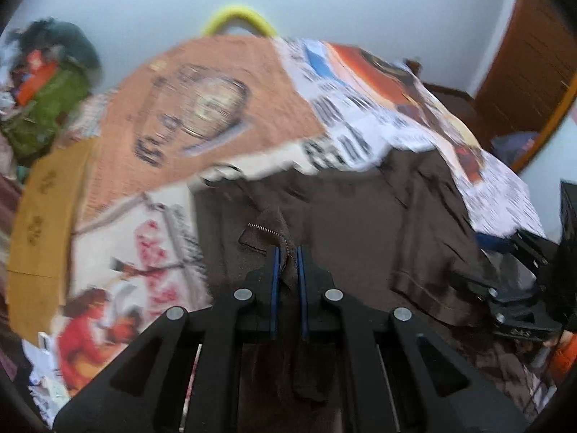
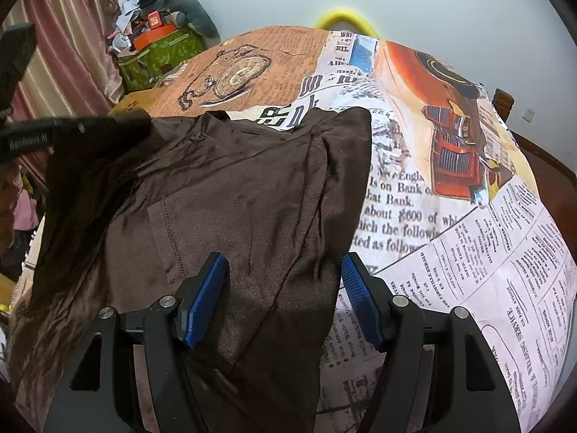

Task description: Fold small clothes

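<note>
The brown garment (image 2: 230, 195), a thin satiny fabric with a stitched hem panel, lies creased across the near left part of the newspaper-print tablecloth (image 2: 468, 252). The left gripper (image 1: 287, 252) is clenched on a frayed corner of the cloth, stitching visible at its edge; the fabric hangs slack below the blue ribbed pads (image 1: 275, 270). The right gripper (image 2: 283, 278) stands released, its jaws wide apart above the garment's near edge, pads not pressing it. The left wrist view is motion-blurred; print detail there cannot be read. A green box (image 2: 158, 57) of clutter sits far left, and a yellow arc (image 2: 342, 18) is partly hidden behind the table.
</note>
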The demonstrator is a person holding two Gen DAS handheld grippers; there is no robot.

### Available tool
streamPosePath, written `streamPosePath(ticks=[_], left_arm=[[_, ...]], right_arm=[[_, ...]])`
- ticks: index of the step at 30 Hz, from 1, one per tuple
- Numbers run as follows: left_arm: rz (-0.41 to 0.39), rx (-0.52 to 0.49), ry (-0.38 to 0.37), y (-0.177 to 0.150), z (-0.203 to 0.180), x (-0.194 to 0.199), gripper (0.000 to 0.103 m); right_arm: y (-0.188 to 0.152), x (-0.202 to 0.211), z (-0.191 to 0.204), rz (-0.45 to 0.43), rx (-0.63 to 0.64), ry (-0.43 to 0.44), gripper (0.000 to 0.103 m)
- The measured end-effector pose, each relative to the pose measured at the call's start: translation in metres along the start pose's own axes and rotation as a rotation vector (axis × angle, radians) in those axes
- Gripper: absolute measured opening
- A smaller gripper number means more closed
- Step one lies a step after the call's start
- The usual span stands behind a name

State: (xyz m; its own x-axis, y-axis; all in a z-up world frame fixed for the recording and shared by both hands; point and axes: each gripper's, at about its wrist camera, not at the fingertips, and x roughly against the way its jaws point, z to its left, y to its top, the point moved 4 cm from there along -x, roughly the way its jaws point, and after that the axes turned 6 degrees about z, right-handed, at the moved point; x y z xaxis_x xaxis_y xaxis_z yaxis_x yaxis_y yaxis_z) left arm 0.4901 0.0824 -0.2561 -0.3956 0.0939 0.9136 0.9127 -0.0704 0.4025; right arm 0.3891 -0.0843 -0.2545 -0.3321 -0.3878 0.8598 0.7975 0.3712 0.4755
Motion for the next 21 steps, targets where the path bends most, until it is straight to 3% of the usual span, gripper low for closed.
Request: streamPosePath(ticks=[5,11,15,21], left_arm=[[0.07,-0.049,-0.059,-0.013,-0.021,-0.018,0.01],[0.059,0.021,-0.165,-0.018,-0.007,0.003,0.019],[-0.026,0.04,-0.08,-0.009,0.015,0.027,0.043],[-0.019,0.096,0.046,-0.002,0.051,0.015,0.043]], right_arm=[[-0.002,0.0,0.001,-0.008,0.011,-0.001,0.064],[-0.001,0.0,0.002,-0.012,0.006,0.003,0.065],[-0.002,0.0,0.001,-0.014,0.005,0.006,0.065],[-0.002,0.0,0.002,-0.014,0.001,0.005,0.066]])
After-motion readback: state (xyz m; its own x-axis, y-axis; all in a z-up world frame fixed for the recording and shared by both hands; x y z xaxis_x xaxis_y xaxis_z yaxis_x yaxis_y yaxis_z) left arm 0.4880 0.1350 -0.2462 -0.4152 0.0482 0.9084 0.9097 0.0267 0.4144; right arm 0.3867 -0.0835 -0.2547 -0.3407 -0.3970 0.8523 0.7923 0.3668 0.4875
